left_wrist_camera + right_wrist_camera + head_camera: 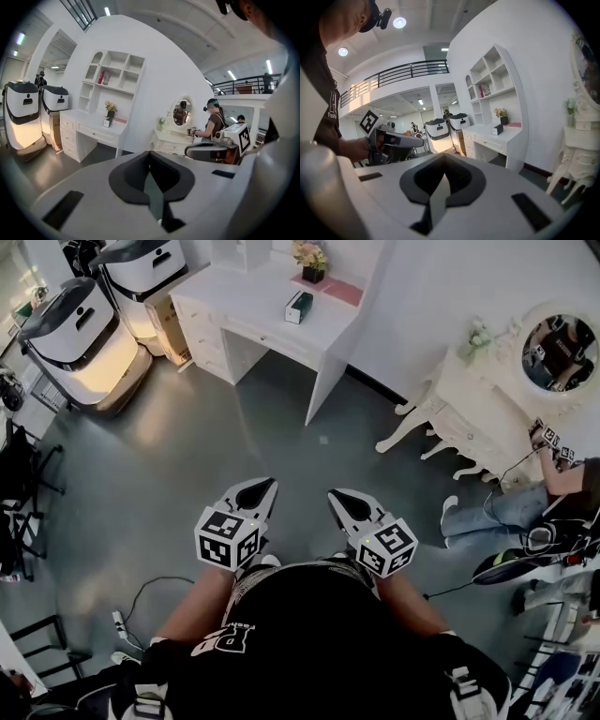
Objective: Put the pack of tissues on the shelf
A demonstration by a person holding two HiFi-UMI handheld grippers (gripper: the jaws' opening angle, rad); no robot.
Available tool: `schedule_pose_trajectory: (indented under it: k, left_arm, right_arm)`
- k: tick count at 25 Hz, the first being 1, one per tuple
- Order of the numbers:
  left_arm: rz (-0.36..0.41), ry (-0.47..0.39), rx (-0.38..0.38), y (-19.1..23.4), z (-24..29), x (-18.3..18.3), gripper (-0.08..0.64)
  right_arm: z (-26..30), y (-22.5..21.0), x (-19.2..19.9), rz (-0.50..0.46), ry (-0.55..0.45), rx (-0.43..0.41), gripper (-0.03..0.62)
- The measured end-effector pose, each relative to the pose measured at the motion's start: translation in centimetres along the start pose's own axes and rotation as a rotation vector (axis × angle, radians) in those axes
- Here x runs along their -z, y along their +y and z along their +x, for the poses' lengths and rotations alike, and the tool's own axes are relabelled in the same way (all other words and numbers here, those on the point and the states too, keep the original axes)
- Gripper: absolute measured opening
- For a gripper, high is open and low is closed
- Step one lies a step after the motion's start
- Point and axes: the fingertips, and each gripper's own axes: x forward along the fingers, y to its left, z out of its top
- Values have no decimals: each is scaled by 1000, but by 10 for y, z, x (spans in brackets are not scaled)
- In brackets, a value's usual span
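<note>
The pack of tissues (298,307), a small dark box with a white end, stands on the white desk (253,296) across the room; it also shows as the tissues (108,122) and the tissues (498,129). Above the desk rises the white shelf unit (112,77), also visible as the shelf (490,77), with several open compartments. My left gripper (258,489) and right gripper (340,500) are held side by side in front of my body over the grey floor, far from the desk. Both have their jaws together and hold nothing, as the left gripper (152,185) and right gripper (439,190) show.
A flower pot (310,261) and a pink pad (342,292) share the desk. Two white machines (84,334) stand to its left. A white vanity with an oval mirror (487,418) is at the right, with another person (562,488) beside it. A cable and power strip (120,620) lie at lower left.
</note>
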Motion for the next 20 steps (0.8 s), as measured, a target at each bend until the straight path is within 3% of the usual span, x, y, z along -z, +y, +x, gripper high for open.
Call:
schedule_pose_trajectory:
  k: [13,20]
  left_arm:
    - [-25,25,7,49,-30,11,14]
    - [-56,24,-28,74,-39,11,14]
  right_arm:
    - [46,36,5,22,31,8,9]
    - [70,42,-2,27,42,-18,9]
